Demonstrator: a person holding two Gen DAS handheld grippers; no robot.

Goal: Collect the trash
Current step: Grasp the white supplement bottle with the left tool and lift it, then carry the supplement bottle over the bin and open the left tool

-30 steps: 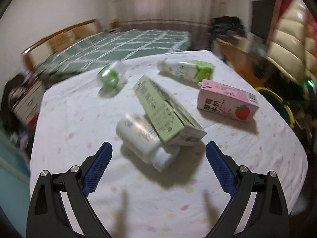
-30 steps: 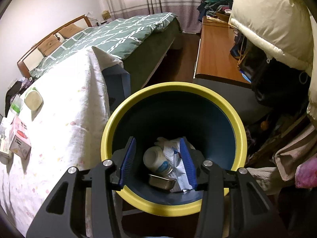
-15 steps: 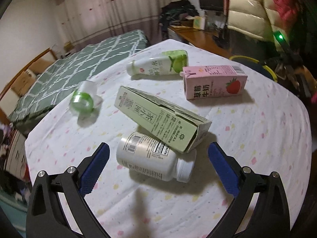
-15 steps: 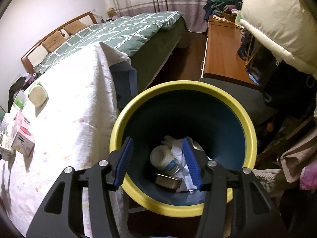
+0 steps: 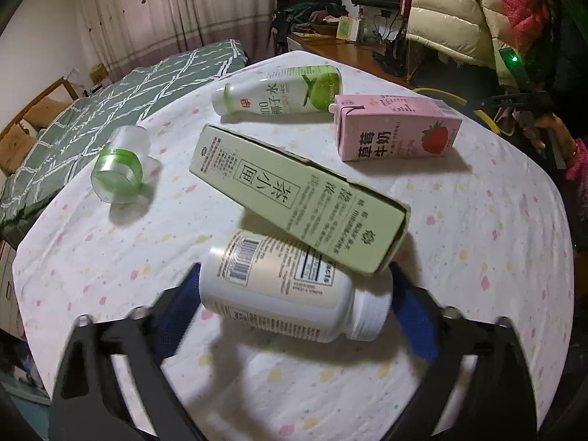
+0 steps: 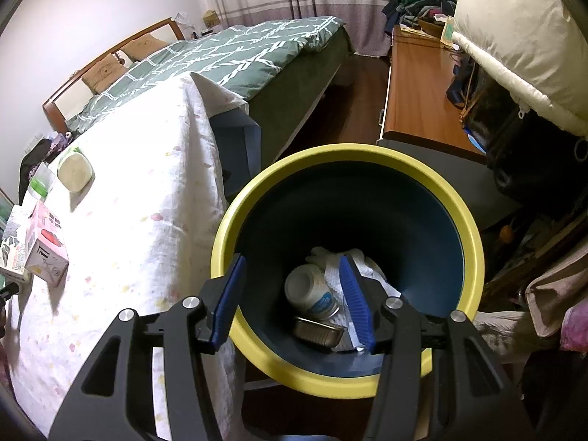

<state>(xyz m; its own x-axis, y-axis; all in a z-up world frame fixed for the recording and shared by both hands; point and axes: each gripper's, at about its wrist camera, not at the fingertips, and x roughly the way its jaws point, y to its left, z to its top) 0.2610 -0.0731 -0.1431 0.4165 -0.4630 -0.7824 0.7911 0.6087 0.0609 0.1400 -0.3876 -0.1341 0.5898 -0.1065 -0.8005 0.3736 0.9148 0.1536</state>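
In the left wrist view a white pill bottle [image 5: 286, 286] lies on its side on the dotted tablecloth [image 5: 110, 279]. My left gripper [image 5: 294, 305] is open, one finger at each end of the bottle. A long green tea box [image 5: 297, 198] leans on the bottle. Beyond lie a pink strawberry milk carton [image 5: 397, 128], a green-and-white coconut water bottle [image 5: 283, 90] and a clear cup with a green band [image 5: 119, 167]. In the right wrist view my right gripper [image 6: 294, 301] is open and empty above a yellow-rimmed blue bin [image 6: 459, 220] holding a white bottle [image 6: 312, 294], a tin and paper.
The bin stands on the floor by the table's edge [image 6: 217, 169]. A green-quilted bed [image 6: 235, 51] lies behind the table. A wooden desk [image 6: 411, 92] and hanging puffer coats [image 6: 514, 47] fill the right side. The pink carton [image 6: 46, 246] also shows at left.
My left gripper has moved down and forward, so its fingers now flank the white pill bottle. My right gripper has drifted slightly over the bin and stays open.
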